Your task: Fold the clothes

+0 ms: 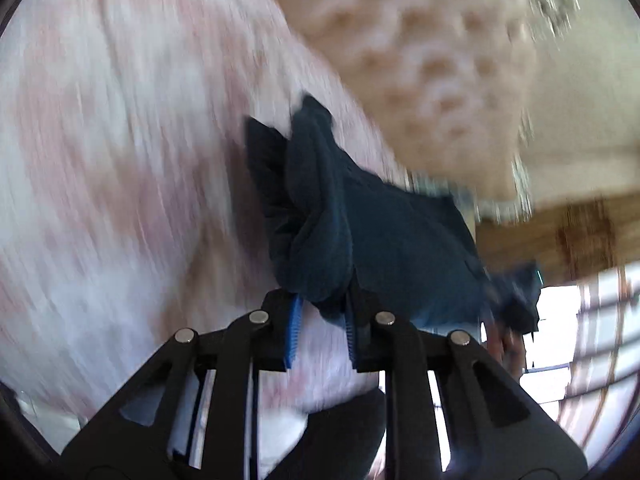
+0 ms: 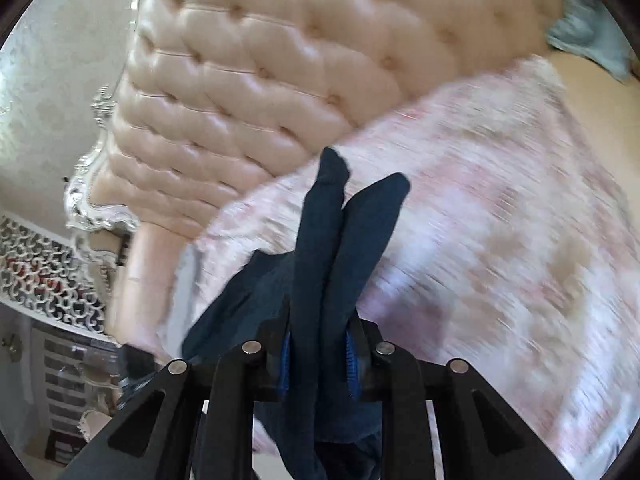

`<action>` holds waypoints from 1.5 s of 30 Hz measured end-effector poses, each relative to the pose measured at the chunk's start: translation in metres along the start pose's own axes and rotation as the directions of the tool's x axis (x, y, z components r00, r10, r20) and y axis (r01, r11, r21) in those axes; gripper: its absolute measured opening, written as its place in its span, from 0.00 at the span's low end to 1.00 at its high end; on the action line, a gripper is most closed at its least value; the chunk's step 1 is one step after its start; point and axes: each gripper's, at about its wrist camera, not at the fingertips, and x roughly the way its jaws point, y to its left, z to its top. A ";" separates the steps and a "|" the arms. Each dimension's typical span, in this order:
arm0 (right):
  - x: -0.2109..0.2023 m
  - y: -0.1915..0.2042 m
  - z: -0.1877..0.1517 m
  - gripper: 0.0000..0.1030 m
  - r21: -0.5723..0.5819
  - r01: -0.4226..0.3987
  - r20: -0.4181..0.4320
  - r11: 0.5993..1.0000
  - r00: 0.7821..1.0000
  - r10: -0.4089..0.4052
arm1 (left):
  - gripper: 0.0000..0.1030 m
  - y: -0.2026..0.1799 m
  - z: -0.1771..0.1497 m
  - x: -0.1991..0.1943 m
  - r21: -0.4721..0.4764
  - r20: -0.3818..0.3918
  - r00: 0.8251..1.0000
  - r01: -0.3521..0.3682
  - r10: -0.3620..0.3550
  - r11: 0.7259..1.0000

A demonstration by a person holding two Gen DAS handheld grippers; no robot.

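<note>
Black linkage arms of my left gripper (image 1: pixel 320 316) fill the bottom of its view, with the blue pads (image 1: pixel 294 334) drawn narrow and clamped on a bunched edge of the dark blue garment (image 1: pixel 360 232). From there the cloth runs rightward, off the bed, to a blurred hand (image 1: pixel 506 344) at the right edge. My right gripper (image 2: pixel 318 354) is likewise narrow, pinching a thick fold of the same garment (image 2: pixel 320 264); two pleats stand up past the fingertips, and more cloth hangs down and left below the jaws.

Surface: a bedspread (image 2: pixel 500 240), pink and white in a mottled weave, streaked by motion blur in both views. Garment is held above it, not lying flat.

Room: tufted, buttoned headboard (image 2: pixel 260 80) in pale peach, with a silver ornate frame (image 2: pixel 92 208) along its edge. Pale patterned wall (image 2: pixel 52 92) beyond. White scrollwork screen (image 2: pixel 44 272) at lower left of the right view, dark shelves (image 2: pixel 64 392) below it. Left view shows a wooden panel (image 1: pixel 560 240) and a bright window (image 1: pixel 580 340) at right.
</note>
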 end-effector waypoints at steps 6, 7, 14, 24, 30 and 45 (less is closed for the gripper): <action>0.017 -0.097 -0.055 0.22 0.094 0.166 -0.107 0.982 0.982 -0.156 | 0.40 0.022 -0.057 0.031 0.086 -0.148 0.984 -0.083 0.095 0.993; 0.018 -0.101 -0.058 0.27 0.096 0.172 -0.100 0.980 0.982 -0.162 | 0.48 0.023 -0.059 0.023 0.106 -0.136 0.984 -0.104 0.118 0.989; -0.004 -0.109 -0.061 0.54 0.087 0.220 -0.024 0.972 0.975 -0.219 | 0.65 -0.004 -0.001 -0.034 0.319 0.082 0.987 -0.160 0.142 0.934; 0.005 -0.074 -0.024 0.67 -0.279 0.186 0.031 0.942 0.982 -0.185 | 0.65 -0.034 0.081 0.058 0.526 0.042 0.988 -0.150 0.150 0.837; 0.040 -0.072 -0.008 0.67 -0.380 0.207 -0.057 0.902 0.968 -0.246 | 0.66 -0.039 0.089 0.080 0.551 0.017 0.992 -0.117 0.129 0.827; 0.042 -0.053 -0.008 0.19 -0.436 0.174 -0.039 0.883 0.977 -0.212 | 0.19 -0.071 0.092 0.100 0.639 -0.054 0.985 -0.090 0.161 0.764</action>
